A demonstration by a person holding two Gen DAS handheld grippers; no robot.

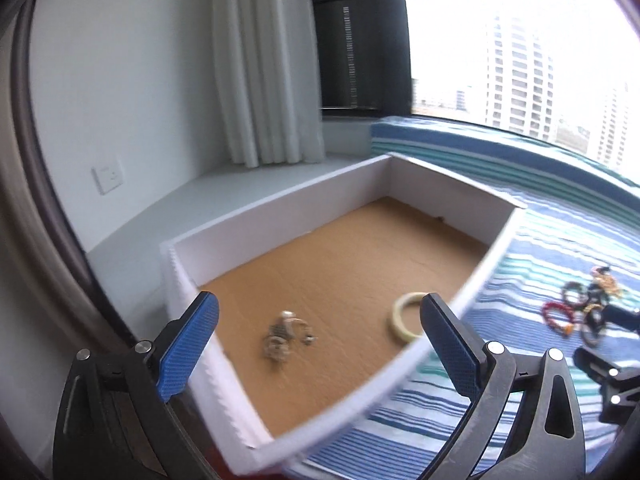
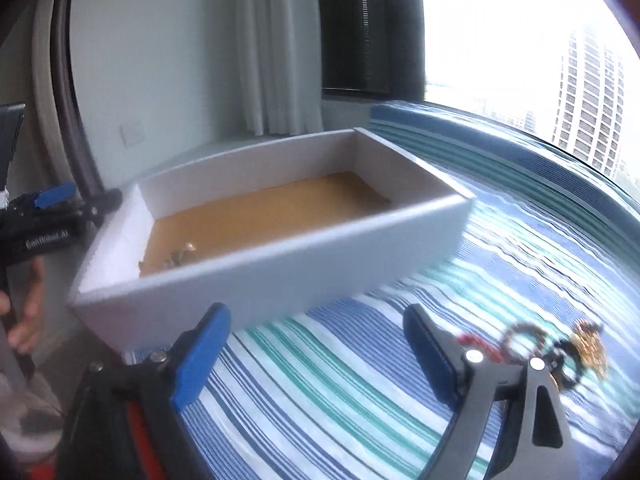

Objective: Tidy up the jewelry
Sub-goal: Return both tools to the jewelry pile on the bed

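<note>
**Two open grippers beside a white box of jewelry on a striped bed**

Nearest in the left wrist view, the left gripper [image 1: 320, 320] has its blue-padded fingers spread wide with nothing between them. It hangs over the near corner of a white box [image 1: 280, 196] with a brown cardboard floor. On that floor, near the front, lie a small tangle of silvery jewelry [image 1: 285, 336] and, to its right, a pale ring-shaped bangle [image 1: 404, 318] close to the box's right wall.

In the right wrist view, the right gripper [image 2: 316, 344] is likewise wide open and holds nothing. It hangs above the blue, teal and white striped bedspread [image 2: 340, 380], just in front of the box's near wall.

To the right of the box, a cluster of bracelets [image 2: 532, 344] in red, dark and gold tones lies on the bedspread, apart from the box.

Farther off, behind the box, stand a white wall with a socket plate [image 1: 107, 179], a white curtain [image 1: 264, 60] and a bright window showing a tower block [image 1: 516, 76].
</note>
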